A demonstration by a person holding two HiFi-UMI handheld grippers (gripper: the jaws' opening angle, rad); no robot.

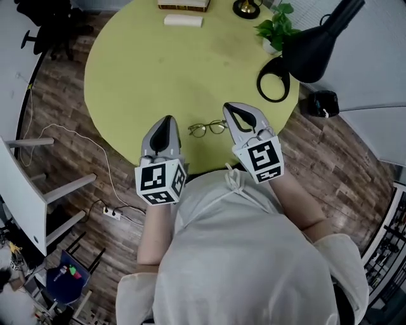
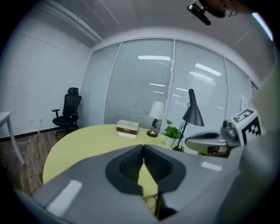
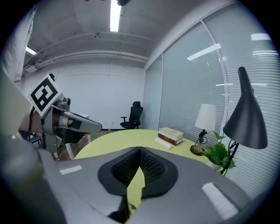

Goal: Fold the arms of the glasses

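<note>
A pair of thin-rimmed glasses [image 1: 207, 128] lies on the round yellow-green table [image 1: 158, 70] near its front edge, touched by neither gripper. My left gripper [image 1: 167, 119] hangs just left of them and my right gripper [image 1: 229, 107] just right, both raised off the tabletop. In the left gripper view the jaws [image 2: 143, 147] are pressed together with nothing between them, and part of the glasses [image 2: 151, 199] shows below them. The right gripper [image 3: 140, 149] is shut and empty too. Whether the arms of the glasses are folded I cannot make out.
A black desk lamp [image 1: 317, 44] with a ring base [image 1: 273, 79], a potted plant [image 1: 276, 28], a book stack [image 1: 184, 5] and a white case [image 1: 183, 21] sit at the table's far side. A power strip [image 1: 112, 213] and cable lie on the wooden floor at left.
</note>
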